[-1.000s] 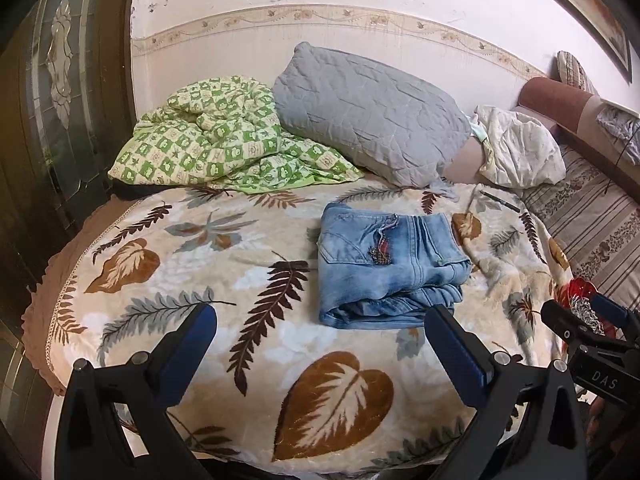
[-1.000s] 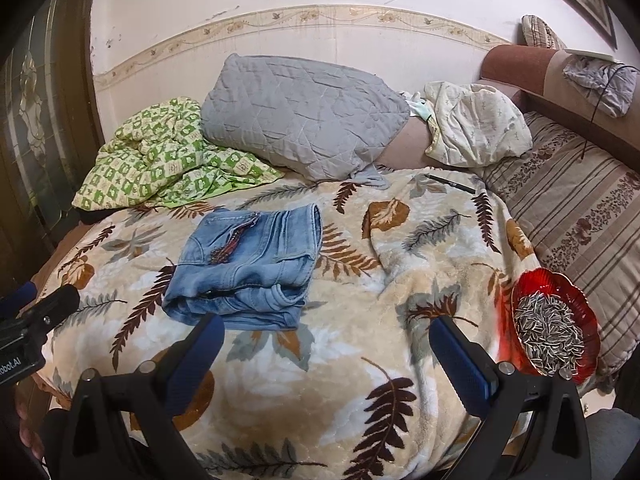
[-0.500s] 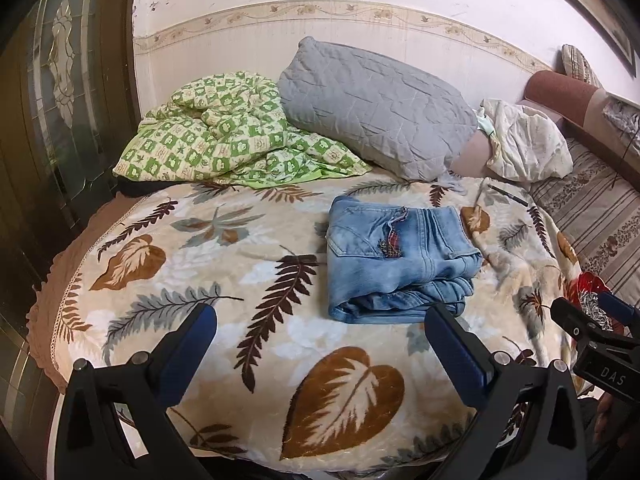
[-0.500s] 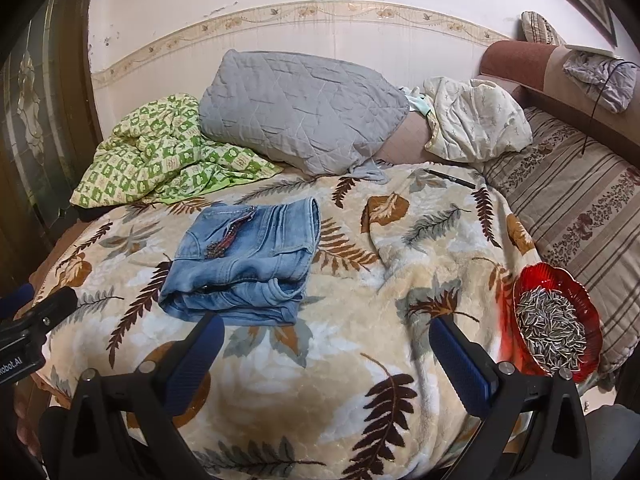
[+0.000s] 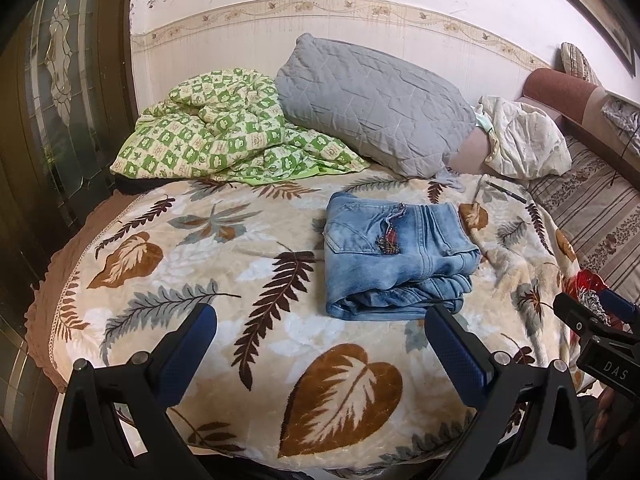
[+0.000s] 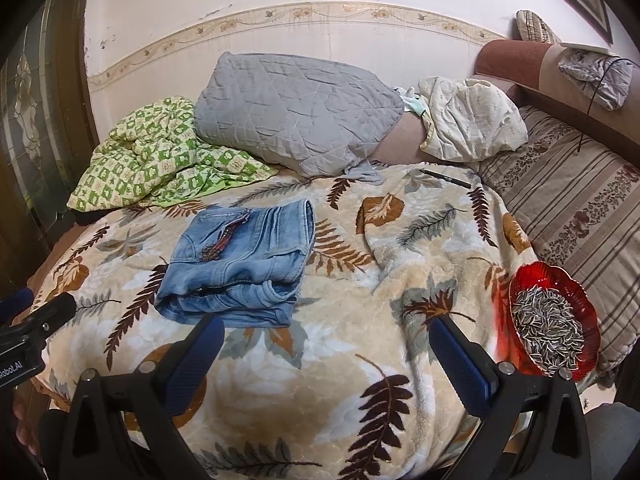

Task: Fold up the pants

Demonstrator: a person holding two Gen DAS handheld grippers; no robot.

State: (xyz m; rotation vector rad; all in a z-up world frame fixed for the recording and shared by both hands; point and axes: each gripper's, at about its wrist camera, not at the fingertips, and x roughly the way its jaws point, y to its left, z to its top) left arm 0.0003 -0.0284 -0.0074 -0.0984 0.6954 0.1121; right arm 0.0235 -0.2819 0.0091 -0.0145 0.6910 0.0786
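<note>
Both grippers, left (image 5: 320, 354) and right (image 6: 326, 356), are held open, empty; jeans (image 5: 394, 256) are folded; nothing seems left.

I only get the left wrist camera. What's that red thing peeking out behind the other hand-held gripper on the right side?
Observer: It's a red glass dish sitting at the right edge of the leaf blanket. It's full of striped sunflower seeds.
Operator: Ooh, seeds! Is that other gripper holding anything?
Observer: No. The right hand-held gripper has its jaws wide apart, with nothing between them.
</note>
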